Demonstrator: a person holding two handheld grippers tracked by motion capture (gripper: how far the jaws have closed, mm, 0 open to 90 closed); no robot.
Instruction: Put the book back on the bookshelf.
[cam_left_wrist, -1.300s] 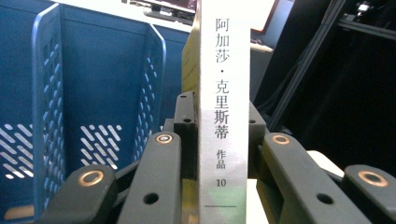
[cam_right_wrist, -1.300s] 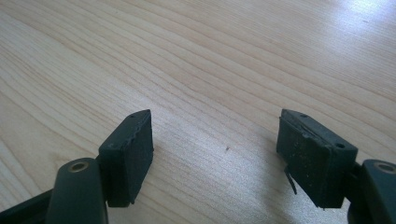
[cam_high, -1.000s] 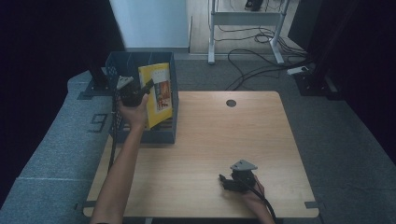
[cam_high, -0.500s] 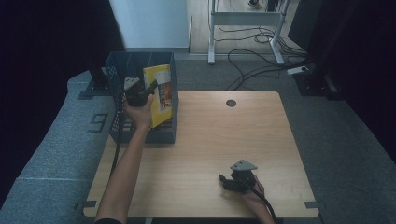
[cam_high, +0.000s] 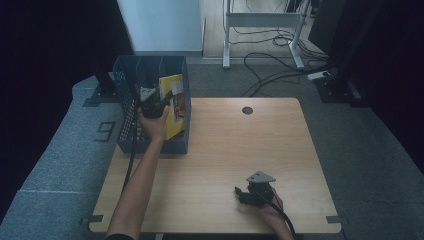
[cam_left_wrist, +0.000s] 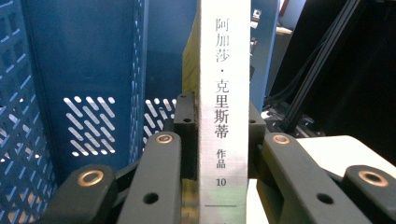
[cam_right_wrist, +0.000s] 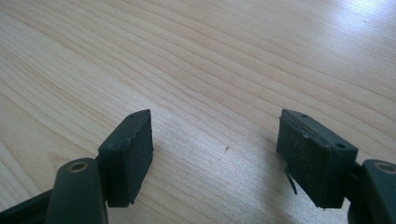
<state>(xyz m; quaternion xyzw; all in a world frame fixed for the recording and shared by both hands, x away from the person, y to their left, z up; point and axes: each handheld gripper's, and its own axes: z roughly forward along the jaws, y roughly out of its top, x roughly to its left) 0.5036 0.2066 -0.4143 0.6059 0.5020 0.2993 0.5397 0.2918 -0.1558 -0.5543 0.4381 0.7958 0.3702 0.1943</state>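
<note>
A yellow book (cam_high: 173, 104) stands tilted in the right-hand slot of a blue perforated file rack (cam_high: 128, 95) at the table's left edge. My left gripper (cam_high: 161, 102) is shut on the book's spine. In the left gripper view the white spine (cam_left_wrist: 223, 102) with printed characters rises between both jaws, with the rack's blue walls (cam_left_wrist: 88, 79) behind it. My right gripper (cam_high: 241, 195) rests low on the wooden table (cam_high: 240, 145) near the front right, open. In the right gripper view its two pads (cam_right_wrist: 133, 151) stand wide apart over bare wood, nothing between them.
The rack has several slots divided by blue walls. A round cable hole (cam_high: 247, 110) sits near the table's far edge. Grey carpet surrounds the table. Cables (cam_high: 270, 65) and a desk frame (cam_high: 262, 20) lie on the floor beyond it. Dark curtains close both sides.
My left gripper has carried the book lower and farther left into the rack's slot. The right gripper has stayed put.
</note>
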